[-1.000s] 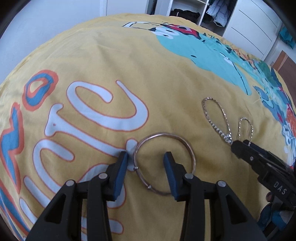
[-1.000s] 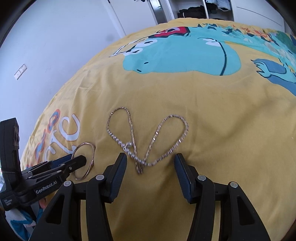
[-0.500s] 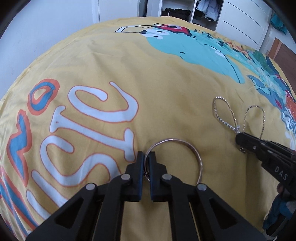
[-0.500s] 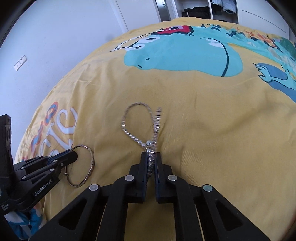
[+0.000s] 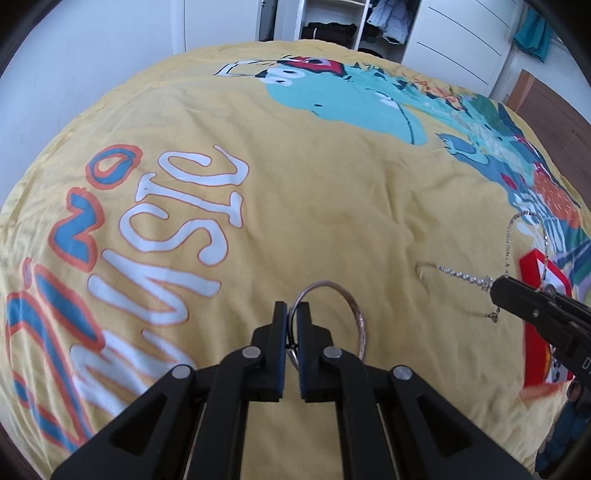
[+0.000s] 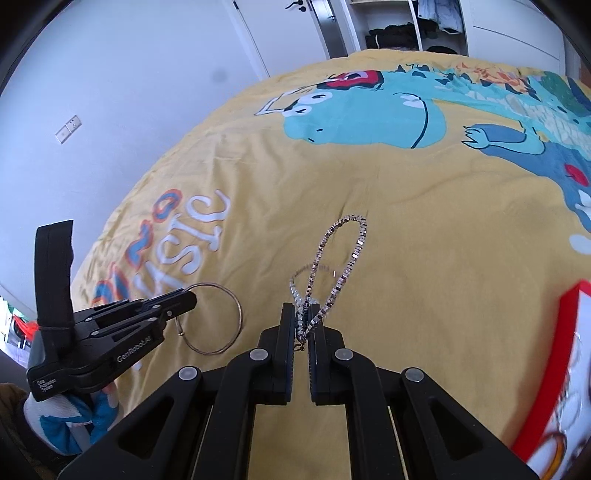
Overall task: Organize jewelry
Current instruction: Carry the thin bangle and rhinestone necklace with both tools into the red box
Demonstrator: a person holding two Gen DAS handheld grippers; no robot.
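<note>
My left gripper (image 5: 292, 310) is shut on a thin metal bangle (image 5: 345, 301) and holds it lifted over the yellow bedspread; the bangle also shows in the right wrist view (image 6: 236, 317). My right gripper (image 6: 303, 314) is shut on silvery chain bracelets (image 6: 343, 266), which hang in loops in front of the jaws. In the left wrist view the right gripper (image 5: 496, 290) sits at the right with the chains (image 5: 458, 275) trailing from it. The left gripper (image 6: 186, 299) shows at the left of the right wrist view.
A red-rimmed box (image 6: 561, 369) with a white inside lies at the lower right on the bed; it also shows in the left wrist view (image 5: 535, 295). The yellow bedspread (image 5: 332, 177) has a dinosaur print. White wardrobes (image 5: 458, 33) stand behind the bed.
Both grippers closed, left on the bangle and right on the chains, then lifted them off the bedspread. The red-rimmed box has come into view at the right.
</note>
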